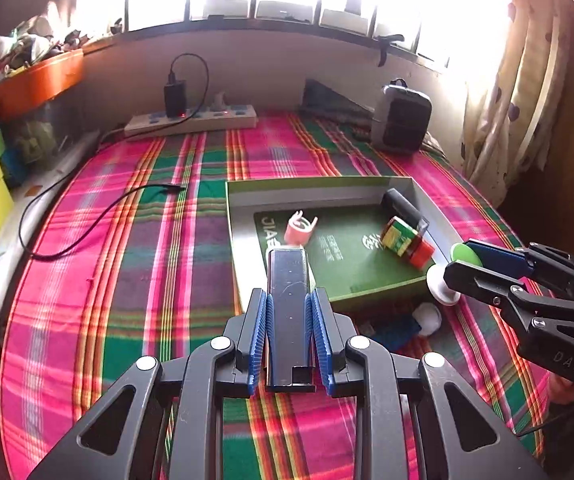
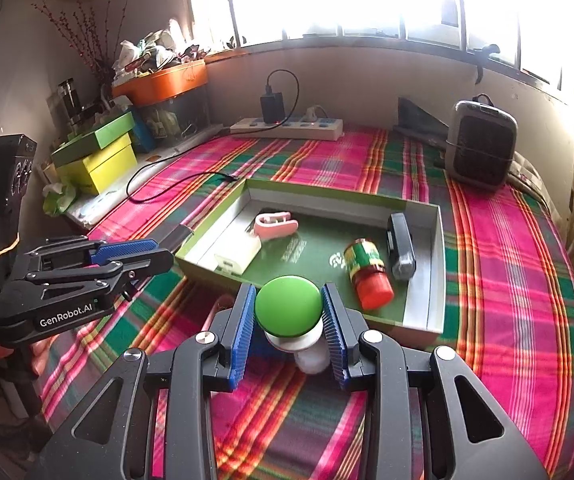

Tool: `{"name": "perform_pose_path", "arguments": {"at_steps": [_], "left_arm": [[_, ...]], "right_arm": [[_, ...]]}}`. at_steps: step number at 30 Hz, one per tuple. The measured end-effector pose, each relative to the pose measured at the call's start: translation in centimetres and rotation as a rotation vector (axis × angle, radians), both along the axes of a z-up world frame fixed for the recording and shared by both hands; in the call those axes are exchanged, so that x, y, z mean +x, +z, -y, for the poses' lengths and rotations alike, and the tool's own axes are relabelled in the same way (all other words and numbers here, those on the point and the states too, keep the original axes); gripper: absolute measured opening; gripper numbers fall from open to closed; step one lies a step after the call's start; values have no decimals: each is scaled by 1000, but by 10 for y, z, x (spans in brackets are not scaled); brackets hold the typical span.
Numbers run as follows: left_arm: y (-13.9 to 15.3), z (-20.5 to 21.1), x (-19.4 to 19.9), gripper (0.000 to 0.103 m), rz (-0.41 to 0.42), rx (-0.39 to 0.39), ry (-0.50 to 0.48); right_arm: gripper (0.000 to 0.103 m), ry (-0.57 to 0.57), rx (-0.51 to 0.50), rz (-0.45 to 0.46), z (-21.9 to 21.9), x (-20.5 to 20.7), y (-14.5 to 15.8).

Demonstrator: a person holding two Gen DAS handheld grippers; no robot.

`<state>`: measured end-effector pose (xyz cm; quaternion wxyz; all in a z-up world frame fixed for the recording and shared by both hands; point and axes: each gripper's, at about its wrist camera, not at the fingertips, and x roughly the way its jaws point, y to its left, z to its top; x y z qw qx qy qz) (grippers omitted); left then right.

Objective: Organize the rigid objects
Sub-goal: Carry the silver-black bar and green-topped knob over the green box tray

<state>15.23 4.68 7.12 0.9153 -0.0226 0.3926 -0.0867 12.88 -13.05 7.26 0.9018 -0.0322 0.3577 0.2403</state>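
The plaid-covered table (image 1: 127, 280) carries a shallow green box tray (image 2: 423, 320), the collection point; it already contains a pink clip (image 2: 275, 222), a red-capped jar (image 2: 367, 272) and a cream block (image 2: 237, 256). The left gripper (image 1: 289, 316) is clamped on a dark rectangular bar (image 1: 287, 300) near the tray's front edge. The right gripper (image 2: 289, 320) grips a green-capped white spool (image 2: 289, 310) just short of the tray. A white-and-blue object (image 1: 419, 322) beneath the spool is not identifiable.

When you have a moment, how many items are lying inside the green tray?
4: a pink clip at the back left, a cream block by the left wall, a red-capped bottle right of centre, and a black case along the right wall. None seems hidden.
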Motion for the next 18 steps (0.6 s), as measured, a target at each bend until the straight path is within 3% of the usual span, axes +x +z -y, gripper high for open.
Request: {"name": "perform_pose_path", "arguments": {"at_steps": [18], "left_arm": [[-7,-2,60,22,-28,-15,-18]], "right_arm": [[35,-12,1,-72,-12,58,-18]]}}
